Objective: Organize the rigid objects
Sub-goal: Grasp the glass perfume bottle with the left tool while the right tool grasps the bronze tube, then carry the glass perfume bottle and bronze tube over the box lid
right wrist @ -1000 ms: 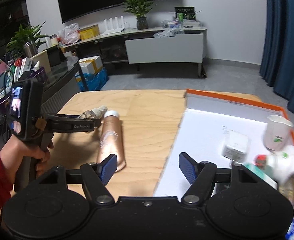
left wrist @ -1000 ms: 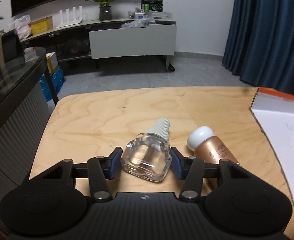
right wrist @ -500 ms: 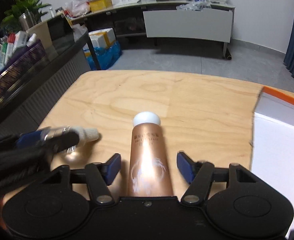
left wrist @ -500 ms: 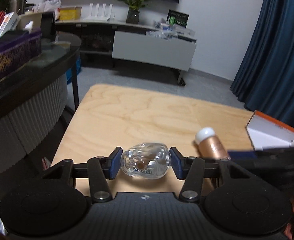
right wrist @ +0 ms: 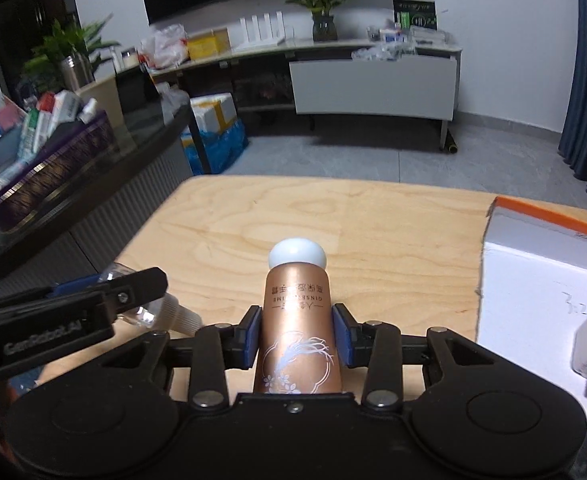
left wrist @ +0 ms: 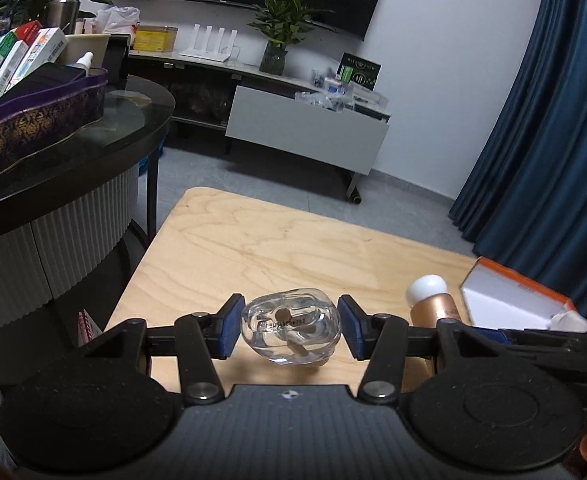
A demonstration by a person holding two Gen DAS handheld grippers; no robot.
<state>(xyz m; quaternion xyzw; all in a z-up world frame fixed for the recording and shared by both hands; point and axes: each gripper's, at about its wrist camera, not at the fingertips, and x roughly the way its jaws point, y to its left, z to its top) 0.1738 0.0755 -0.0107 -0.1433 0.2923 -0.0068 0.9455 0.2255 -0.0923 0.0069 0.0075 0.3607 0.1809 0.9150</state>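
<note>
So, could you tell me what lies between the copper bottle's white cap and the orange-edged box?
Only bare wooden table lies between the cap and the box, as the right wrist view shows.

clear glass bottle (left wrist: pixel 291 330) | copper tube (right wrist: pixel 298 332), white cap | blue-padded tongs (right wrist: pixel 296 336) | orange-rimmed white box (right wrist: pixel 549 240)

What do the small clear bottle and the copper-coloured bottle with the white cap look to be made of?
Clear bottle: glass or hard clear plastic, glossy; the table shows through it, walls look thick. Copper-coloured bottle: probably plastic with a metallic satin coat and white printed lettering, though metal cannot be ruled out. Its white cap: smooth matt plastic, apparently.
</note>
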